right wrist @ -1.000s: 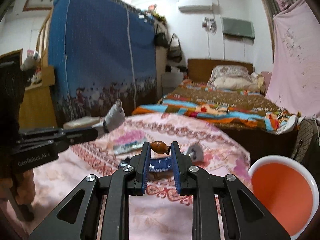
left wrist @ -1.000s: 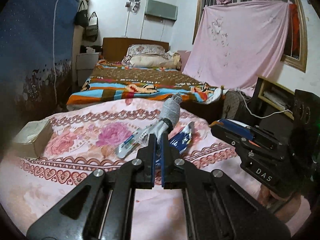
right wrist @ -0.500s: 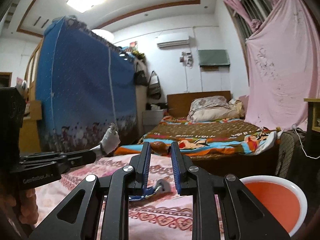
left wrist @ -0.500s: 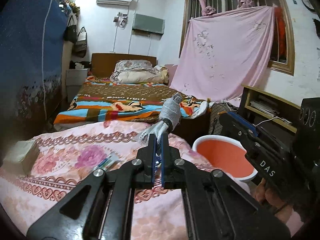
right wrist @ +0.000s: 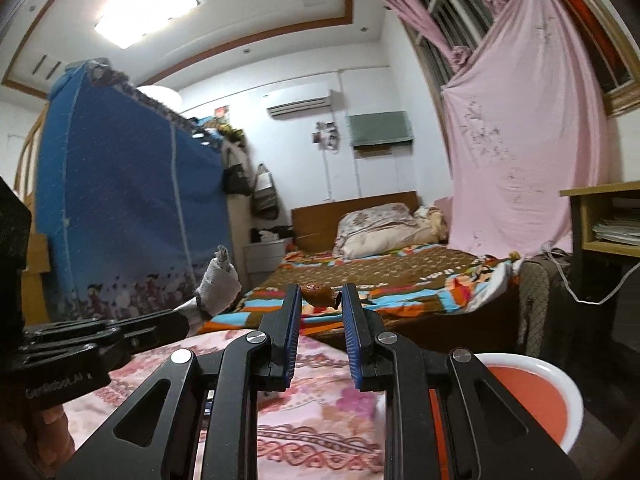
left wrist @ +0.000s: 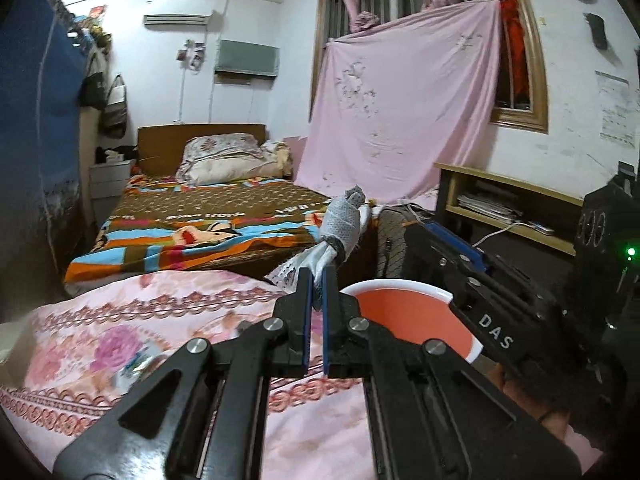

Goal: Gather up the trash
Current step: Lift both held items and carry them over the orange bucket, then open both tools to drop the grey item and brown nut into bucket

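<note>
Right gripper pinches brown scrap beside orange bin

- The orange bin sits just off the edge of the pink floral bedspread, mouth facing up and nothing covering it, so there's open air above it.
- The right gripper hangs over the bin's right rim, crowding that side.
- The wooden shelf unit and a white cable box in the far right.
- The blue wardrobe walls off the left.
- A wrapper is lying on the bedspread, blurry, low on the left.
</note>
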{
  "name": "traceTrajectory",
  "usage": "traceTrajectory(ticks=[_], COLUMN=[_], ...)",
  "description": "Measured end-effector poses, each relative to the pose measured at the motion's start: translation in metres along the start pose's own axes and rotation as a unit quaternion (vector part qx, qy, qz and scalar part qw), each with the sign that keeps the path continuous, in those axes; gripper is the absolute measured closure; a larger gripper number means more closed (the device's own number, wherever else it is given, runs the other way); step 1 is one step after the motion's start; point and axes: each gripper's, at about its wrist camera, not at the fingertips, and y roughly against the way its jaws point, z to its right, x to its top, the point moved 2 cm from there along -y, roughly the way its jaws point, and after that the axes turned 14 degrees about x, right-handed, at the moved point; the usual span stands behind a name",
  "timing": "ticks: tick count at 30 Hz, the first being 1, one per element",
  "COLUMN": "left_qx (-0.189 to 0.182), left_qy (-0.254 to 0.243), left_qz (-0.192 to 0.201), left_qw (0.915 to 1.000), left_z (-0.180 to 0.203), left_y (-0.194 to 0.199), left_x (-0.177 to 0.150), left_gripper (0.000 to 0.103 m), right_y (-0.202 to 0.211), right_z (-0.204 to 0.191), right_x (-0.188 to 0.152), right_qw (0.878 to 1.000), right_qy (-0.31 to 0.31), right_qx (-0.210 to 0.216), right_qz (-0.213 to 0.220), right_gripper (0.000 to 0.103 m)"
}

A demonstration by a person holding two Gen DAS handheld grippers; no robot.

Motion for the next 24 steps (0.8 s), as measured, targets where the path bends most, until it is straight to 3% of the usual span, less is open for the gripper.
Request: traceTrajectory(ticks=[12, 24], left_qx=[-0.069, -0.109], left_qy=[-0.013, 0.018], left_qz=[-0.036, -0.139], left_qw=[0.9969, 0.9840], left_z=[0.049, 0.082], left_y=[-0.033, -0.090], left_x=[0.001, -0.009], left_gripper=[0.103, 0.103], right_y=[0.018, 0.019], right_z=[0.052, 0.090], right_x=[-0.006, -0.026], right_qw=[0.995, 0.982], right_qy=[-0.050, -0.112], right_qx=[-0.090, -0.141], right_qz=[-0.006, -0.047], right_gripper=[0.085, 0.084])
